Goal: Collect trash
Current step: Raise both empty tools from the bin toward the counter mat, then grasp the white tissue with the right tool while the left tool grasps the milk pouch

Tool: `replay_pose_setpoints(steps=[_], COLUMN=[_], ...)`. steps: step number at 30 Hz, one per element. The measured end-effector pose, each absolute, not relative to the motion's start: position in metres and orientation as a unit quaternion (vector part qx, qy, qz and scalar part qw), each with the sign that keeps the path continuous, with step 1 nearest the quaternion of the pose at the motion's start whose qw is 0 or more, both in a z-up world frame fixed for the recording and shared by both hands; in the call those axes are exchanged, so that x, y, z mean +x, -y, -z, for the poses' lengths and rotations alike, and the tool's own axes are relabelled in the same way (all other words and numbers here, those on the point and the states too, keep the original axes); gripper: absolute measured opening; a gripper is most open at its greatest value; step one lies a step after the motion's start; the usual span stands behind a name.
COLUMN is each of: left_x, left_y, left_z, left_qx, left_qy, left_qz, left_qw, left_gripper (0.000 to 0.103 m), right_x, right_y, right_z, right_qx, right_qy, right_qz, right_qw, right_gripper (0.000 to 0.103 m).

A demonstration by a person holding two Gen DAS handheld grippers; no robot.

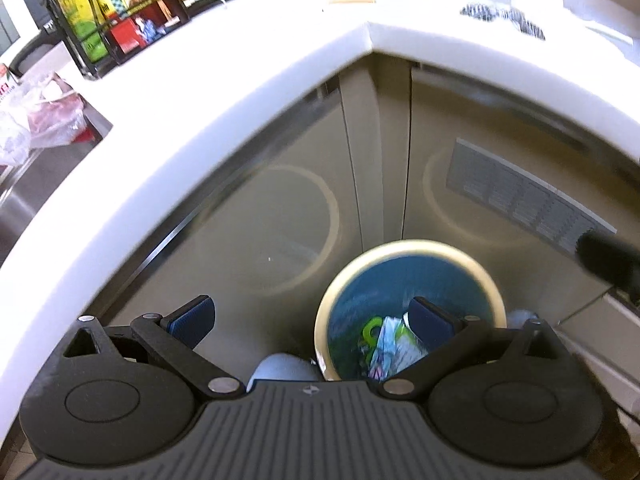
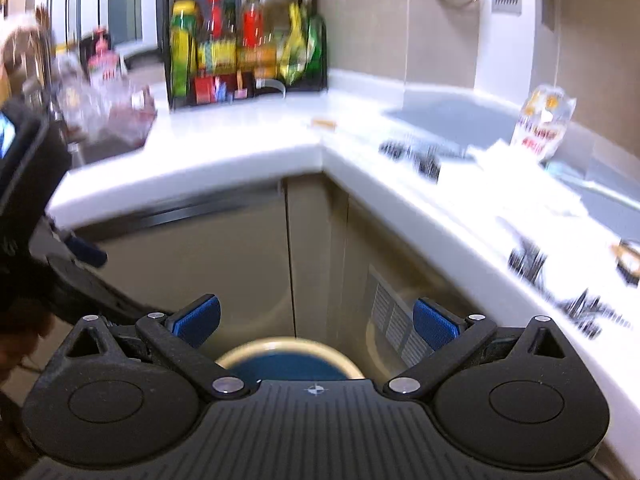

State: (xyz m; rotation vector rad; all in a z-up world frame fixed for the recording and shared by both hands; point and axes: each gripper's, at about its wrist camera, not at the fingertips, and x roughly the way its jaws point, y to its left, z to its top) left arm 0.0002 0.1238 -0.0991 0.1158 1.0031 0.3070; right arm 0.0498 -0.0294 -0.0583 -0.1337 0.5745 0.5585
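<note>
Both the left hand-held gripper (image 1: 311, 320) and the right hand-held gripper (image 2: 316, 322) hang open and empty above the bin (image 1: 408, 248). Remaining trash, a crinkly bag (image 2: 542, 122) on the desk (image 2: 248, 148), looks light and slippery; pinching its top edge seems best.

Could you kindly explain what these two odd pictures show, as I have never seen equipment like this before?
Each picture comes from a camera mounted on a hand-held gripper, looking forward along its two blue-padded fingers. The left gripper and right gripper are both open and hold nothing. Below them, on the floor in the cabinet corner, stands a bin with wrappers inside. On the white counter sit a rack of bottles, a plastic bag and some blurred dark scraps.
</note>
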Motion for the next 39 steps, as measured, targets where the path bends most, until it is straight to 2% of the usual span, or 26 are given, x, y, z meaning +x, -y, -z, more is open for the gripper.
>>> replay_pose_setpoints(steps=[8, 15, 21, 26, 33, 39], left_x=[0.01, 0.022, 0.032, 0.039, 0.049, 0.069], left_y=[-0.123, -0.119, -0.121, -0.122, -0.121, -0.113], left_z=[0.068, 0.053, 0.052, 0.051, 0.042, 0.028], left_qx=[0.047, 0.054, 0.048, 0.048, 0.052, 0.064], left_qy=[-0.451, -0.438, -0.443, -0.447, -0.449, -0.44], left_qz=[-0.145, -0.148, -0.158, -0.166, -0.173, -0.171], left_qw=[0.879, 0.885, 0.881, 0.878, 0.875, 0.879], left_gripper=[0.103, 0.103, 0.103, 0.103, 0.103, 0.103], right_x=[0.07, 0.113, 0.169, 0.225, 0.295, 0.295], right_y=[0.051, 0.087, 0.124, 0.134, 0.142, 0.133], right_z=[0.02, 0.01, 0.02, 0.034, 0.052, 0.056], right_qx=[-0.041, -0.028, 0.001, -0.028, 0.005, -0.029], right_qy=[-0.216, -0.192, -0.214, -0.252, -0.347, -0.331], right_qz=[-0.26, -0.188, -0.118, -0.101, -0.16, -0.159], right_qw=[0.94, 0.963, 0.97, 0.962, 0.924, 0.93], right_gripper=[0.103, 0.103, 0.103, 0.103, 0.103, 0.103])
